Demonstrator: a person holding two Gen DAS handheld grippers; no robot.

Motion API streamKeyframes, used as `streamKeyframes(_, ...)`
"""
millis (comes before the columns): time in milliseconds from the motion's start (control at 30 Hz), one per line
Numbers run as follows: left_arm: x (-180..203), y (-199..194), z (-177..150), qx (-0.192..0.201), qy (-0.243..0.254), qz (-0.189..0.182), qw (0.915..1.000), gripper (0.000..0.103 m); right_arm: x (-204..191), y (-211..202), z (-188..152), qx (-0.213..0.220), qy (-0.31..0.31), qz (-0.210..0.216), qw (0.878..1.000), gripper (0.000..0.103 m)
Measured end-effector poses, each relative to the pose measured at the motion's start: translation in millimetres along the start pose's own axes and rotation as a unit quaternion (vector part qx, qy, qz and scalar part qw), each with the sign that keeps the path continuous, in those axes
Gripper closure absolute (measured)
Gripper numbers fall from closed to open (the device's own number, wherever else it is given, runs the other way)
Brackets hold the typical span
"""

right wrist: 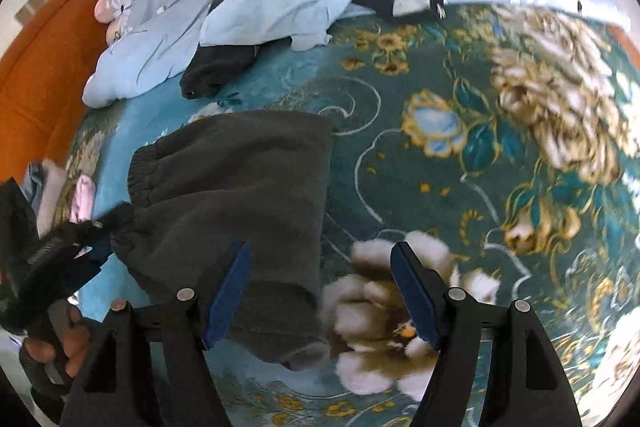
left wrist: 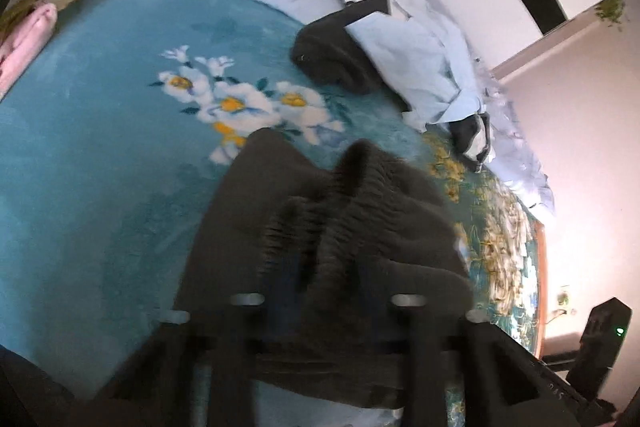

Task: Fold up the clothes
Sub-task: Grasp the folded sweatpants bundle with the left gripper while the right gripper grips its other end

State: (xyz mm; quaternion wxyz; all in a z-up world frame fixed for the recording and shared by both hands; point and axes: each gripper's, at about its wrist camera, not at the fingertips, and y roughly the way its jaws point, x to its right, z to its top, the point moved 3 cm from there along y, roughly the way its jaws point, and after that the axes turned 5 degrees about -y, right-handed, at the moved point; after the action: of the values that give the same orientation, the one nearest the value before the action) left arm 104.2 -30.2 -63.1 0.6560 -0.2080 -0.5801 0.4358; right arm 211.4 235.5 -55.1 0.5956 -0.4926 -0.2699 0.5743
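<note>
Grey fleece trousers [right wrist: 232, 195], lower centre: waistband pinched in left gripper [right wrist: 94, 239]; right gripper [right wrist: 320, 291] fingers wide, empty. Risk: bunched elastic slipping, spoiling the fold on the bed [right wrist: 400, 155]

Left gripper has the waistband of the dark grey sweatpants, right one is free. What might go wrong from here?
1. The left gripper pinches only the bunched elastic waistband of the dark grey fleece sweatpants; a pull may slip it free or undo the fold.
2. The open right gripper hovers partly over the teal floral blanket; closing might catch the blanket too.
</note>
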Motion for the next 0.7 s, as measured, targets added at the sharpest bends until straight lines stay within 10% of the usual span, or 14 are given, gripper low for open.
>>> streamKeyframes(200, 5, -41, 7, 0.036, 0.016, -0.047, 0.9981, 0.089, -3, 5, 0, -0.005, 0.017, 0.034, 0.999, 0.03)
streamKeyframes(433, -31, -18, 1, -0.003, -0.013, 0.037, 0.9992, 0.089, -40, -3, 10, 0.007, -0.017, 0.121, 0.993, 0.03)
streamKeyframes(567, -44, -11, -3, -0.029, -0.04, 0.036, 0.9981, 0.084, -54, 36, -8, -0.067, -0.041, 0.117, 0.99, 0.03)
streamKeyframes(700, -62, -5, -8, -0.067, -0.094, 0.001, 0.9933, 0.034, -48, 57, -25, -0.087, -0.031, 0.108, 0.99, 0.029)
